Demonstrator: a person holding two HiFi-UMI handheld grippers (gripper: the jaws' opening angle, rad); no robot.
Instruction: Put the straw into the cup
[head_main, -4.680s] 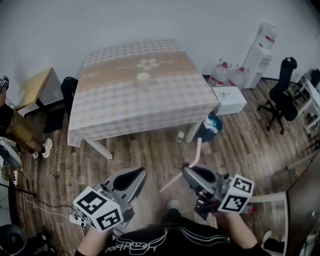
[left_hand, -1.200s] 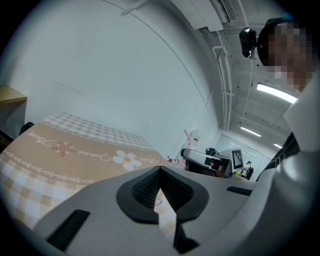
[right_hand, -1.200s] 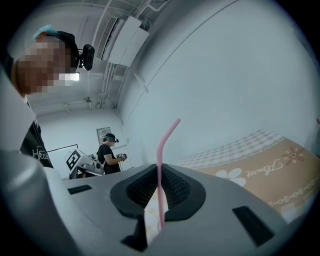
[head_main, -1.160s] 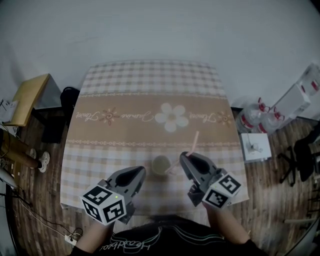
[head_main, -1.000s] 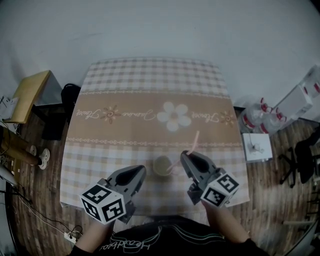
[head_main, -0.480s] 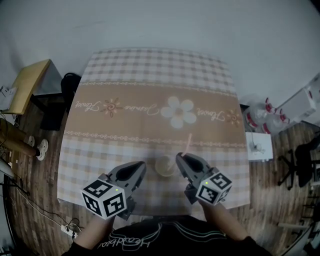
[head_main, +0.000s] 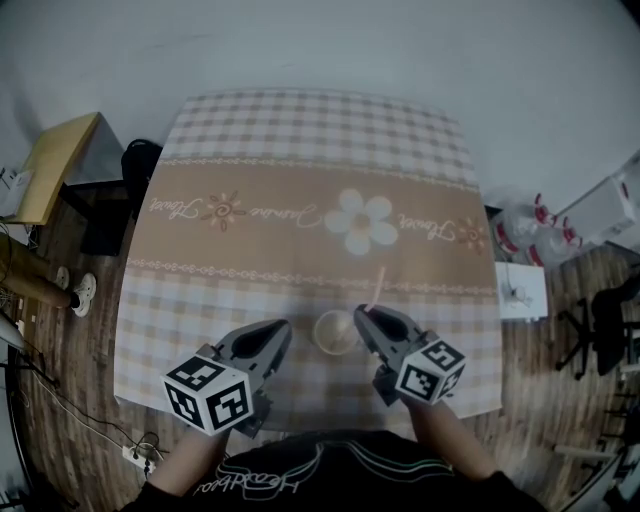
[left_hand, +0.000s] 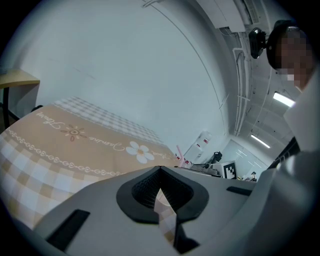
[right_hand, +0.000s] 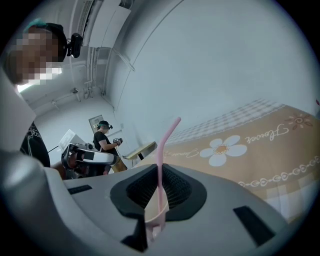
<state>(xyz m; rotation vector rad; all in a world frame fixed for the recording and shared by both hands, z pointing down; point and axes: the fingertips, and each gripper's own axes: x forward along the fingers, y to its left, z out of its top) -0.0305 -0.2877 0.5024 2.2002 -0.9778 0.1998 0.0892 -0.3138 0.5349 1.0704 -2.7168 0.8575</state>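
desk (head_main: 52, 172), jugs (head_main: 522, 236) beside table (head_main: 300, 150) w/ cup (head_main: 335, 331)

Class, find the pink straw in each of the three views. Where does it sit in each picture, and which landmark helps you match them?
Head view: straw just right of centre, slanting up from the right gripper.
Left gripper view: only its small tip shows, right of centre.
Right gripper view: centre, upright between the jaws.
Shared landmark: the tablecloth's white flower.
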